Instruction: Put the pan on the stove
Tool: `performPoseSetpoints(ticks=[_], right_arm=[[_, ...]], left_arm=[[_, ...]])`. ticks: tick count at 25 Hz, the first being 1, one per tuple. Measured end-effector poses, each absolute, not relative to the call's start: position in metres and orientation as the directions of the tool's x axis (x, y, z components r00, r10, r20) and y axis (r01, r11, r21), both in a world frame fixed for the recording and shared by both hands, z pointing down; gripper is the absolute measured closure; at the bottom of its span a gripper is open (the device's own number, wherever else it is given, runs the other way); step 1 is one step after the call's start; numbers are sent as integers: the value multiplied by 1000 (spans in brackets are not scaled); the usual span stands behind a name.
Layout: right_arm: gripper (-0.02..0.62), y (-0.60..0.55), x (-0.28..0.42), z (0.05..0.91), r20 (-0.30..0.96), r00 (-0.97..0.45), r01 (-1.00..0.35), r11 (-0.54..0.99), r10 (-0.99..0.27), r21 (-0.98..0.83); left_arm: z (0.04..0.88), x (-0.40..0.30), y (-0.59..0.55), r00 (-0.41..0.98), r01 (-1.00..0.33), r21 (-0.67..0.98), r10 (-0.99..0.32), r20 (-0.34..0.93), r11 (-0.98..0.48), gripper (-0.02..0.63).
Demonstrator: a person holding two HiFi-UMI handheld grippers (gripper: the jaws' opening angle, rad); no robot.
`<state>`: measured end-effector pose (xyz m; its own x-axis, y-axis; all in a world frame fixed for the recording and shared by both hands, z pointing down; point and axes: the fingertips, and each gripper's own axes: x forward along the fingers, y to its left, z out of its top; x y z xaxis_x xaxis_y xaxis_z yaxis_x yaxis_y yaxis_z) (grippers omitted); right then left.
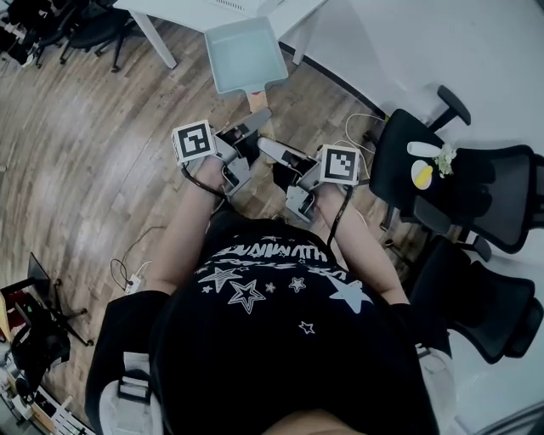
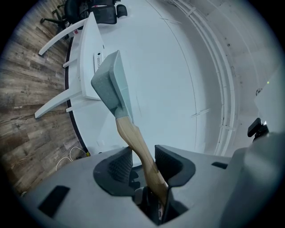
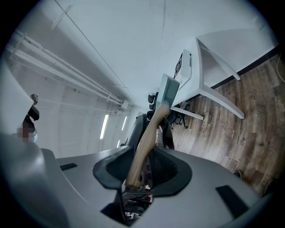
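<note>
A pale blue square pan (image 1: 242,53) with a wooden handle (image 1: 257,98) hangs in the air above the wooden floor, in front of the person. Both grippers meet at that handle. My left gripper (image 1: 257,117) is shut on the handle (image 2: 139,144), which runs between its pads up to the pan (image 2: 111,84). My right gripper (image 1: 265,146) is shut on the end of the same handle (image 3: 143,144); the pan (image 3: 168,94) shows edge-on beyond it. No stove is in any view.
A white table (image 1: 174,15) with slanted legs stands just beyond the pan. Black office chairs (image 1: 425,183) are at the right, one with a yellow and white object (image 1: 422,174) on its seat. Cables and a power strip (image 1: 132,280) lie on the floor at the left.
</note>
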<state>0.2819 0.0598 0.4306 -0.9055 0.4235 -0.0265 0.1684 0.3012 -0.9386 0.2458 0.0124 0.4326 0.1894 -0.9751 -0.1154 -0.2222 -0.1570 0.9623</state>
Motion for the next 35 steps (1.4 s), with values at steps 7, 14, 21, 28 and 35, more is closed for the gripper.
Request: performPoseSetpoints(ticks=[7, 14, 21, 28, 35], right_arm=[[463, 64, 221, 426, -20, -920, 152, 310, 391, -938], [463, 71, 150, 419, -24, -933, 145, 314, 358, -938], [462, 74, 135, 426, -37, -944, 147, 316, 328, -937], [459, 104, 65, 424, -22, -955, 116, 306, 296, -945], [459, 116, 49, 435, -5, -955, 93, 284, 297, -954]], left_arm=[[425, 187, 15, 240, -221, 958, -962, -127, -182, 451], [419, 118, 20, 274, -224, 956, -953, -126, -191, 449], [423, 107, 21, 313, -229, 952, -941, -126, -204, 448], [425, 38, 51, 333, -208, 962, -938, -97, -174, 448], [444, 21, 63, 335, -180, 975, -940, -61, -127, 448]])
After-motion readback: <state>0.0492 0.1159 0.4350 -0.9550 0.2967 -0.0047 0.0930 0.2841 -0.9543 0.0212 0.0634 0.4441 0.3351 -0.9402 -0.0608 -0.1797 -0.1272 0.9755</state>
